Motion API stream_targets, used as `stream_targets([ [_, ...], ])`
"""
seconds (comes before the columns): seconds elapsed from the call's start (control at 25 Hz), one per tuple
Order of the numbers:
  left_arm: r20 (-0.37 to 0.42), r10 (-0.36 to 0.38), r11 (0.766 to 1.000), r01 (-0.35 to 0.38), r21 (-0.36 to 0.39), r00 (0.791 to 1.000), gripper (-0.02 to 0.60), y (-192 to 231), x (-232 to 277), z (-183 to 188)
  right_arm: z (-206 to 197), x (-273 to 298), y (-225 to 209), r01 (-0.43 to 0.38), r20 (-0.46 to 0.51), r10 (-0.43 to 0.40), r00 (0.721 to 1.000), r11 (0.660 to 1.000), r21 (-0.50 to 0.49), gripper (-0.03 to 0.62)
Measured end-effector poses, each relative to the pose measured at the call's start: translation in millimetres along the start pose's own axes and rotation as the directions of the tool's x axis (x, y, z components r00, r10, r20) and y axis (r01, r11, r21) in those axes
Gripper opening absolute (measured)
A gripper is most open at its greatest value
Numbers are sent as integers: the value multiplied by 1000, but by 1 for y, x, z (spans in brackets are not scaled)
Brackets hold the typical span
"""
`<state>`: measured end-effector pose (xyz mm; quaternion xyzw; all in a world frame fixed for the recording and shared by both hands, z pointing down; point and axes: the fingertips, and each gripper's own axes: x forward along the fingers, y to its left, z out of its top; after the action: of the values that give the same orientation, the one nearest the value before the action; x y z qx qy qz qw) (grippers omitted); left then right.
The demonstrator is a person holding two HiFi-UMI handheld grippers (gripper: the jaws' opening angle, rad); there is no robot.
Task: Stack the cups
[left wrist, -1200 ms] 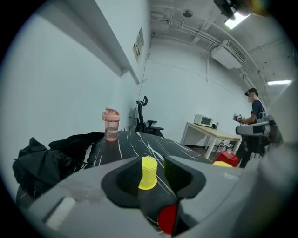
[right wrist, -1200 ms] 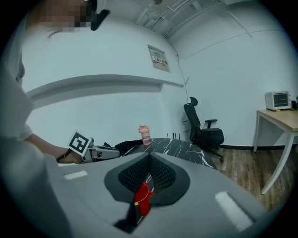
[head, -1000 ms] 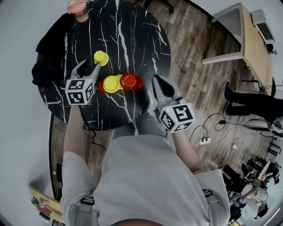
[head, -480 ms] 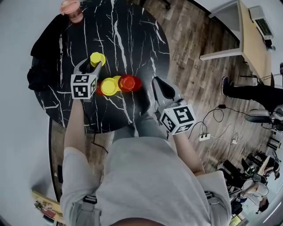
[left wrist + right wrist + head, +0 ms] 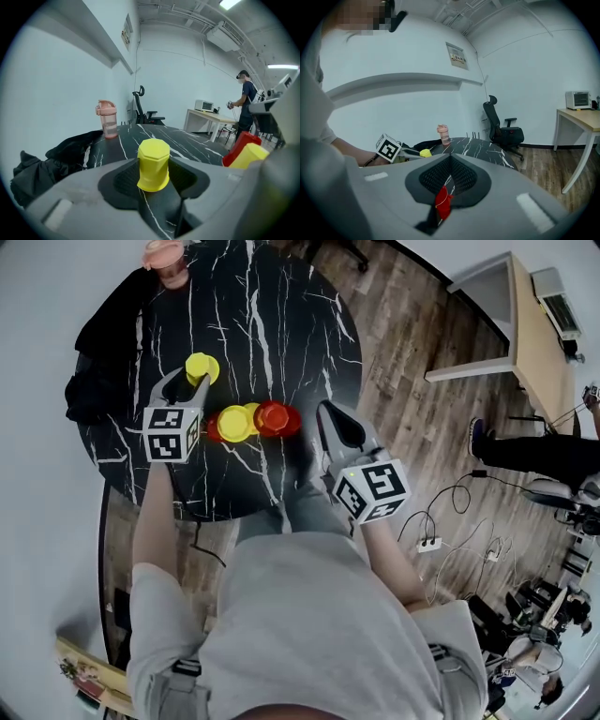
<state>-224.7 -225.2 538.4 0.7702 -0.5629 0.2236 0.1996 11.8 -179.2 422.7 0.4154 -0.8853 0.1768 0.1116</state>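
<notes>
A lone yellow cup [image 5: 200,367] stands upside down on the black marble table [image 5: 272,315]. My left gripper [image 5: 187,381] reaches round it. Its jaws have just been closing, and in the left gripper view the yellow cup [image 5: 153,164] sits between the fingertips with both pads meeting its sides. To the right lies a tight row of red and yellow cups, with a yellow one [image 5: 234,421] beside a red one [image 5: 274,415]. My right gripper [image 5: 325,413] hovers shut and empty just right of that row. A red cup [image 5: 443,204] shows below its closed jaws.
A pink bottle [image 5: 166,259] stands at the table's far edge, and a black garment [image 5: 98,343] drapes over the left rim. A wooden desk [image 5: 534,334] stands on the floor at the right. A person [image 5: 243,108] stands by a far desk, next to an office chair [image 5: 145,110].
My left gripper moved forward onto the lone yellow cup, which stood ahead of its open jaws before and now sits between them. The right gripper stayed put.
</notes>
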Motion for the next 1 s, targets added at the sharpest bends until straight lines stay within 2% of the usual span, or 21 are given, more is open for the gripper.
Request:
stream_targets([
  [0.32, 23, 41, 998, -42, 54, 999, 204, -3, -59, 19, 19, 19, 23, -79, 38, 79, 996, 997, -17, 4],
  [0.64, 79, 60, 998, -60, -5, 995, 202, -18, -111, 35, 29, 31, 36, -135, 57, 136, 989, 990, -29, 4],
  [1.0, 140, 7, 1000, -4, -27, 990, 201, -62, -148, 56, 36, 28, 45, -167, 70, 170, 983, 985, -44, 3],
])
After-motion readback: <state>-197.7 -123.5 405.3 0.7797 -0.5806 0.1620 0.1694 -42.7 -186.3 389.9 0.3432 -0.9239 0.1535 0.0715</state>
